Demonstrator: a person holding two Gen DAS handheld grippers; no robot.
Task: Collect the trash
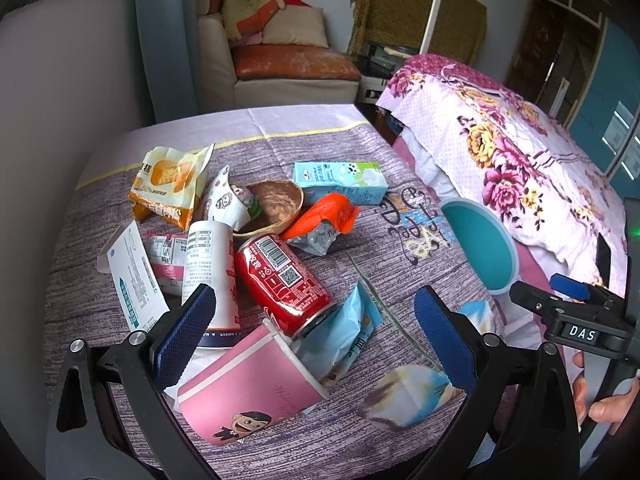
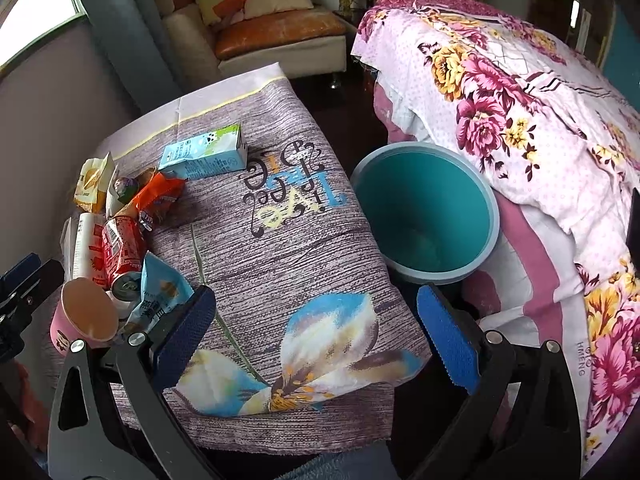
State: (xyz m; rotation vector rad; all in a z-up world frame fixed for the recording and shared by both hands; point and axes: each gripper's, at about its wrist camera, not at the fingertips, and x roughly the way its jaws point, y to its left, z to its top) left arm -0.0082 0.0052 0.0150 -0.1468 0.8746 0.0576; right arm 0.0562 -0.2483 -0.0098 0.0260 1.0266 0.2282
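While both tools are gaping empty, I am lining the left tool [image 1: 314,330] on the pink paper cup [image 1: 252,384] at six o'clock; next, clamping it for the teal plastic bin [image 2: 426,216].

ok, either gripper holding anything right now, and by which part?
Nothing held. Left gripper and right gripper both have jaws open and empty; trash lies on the table.
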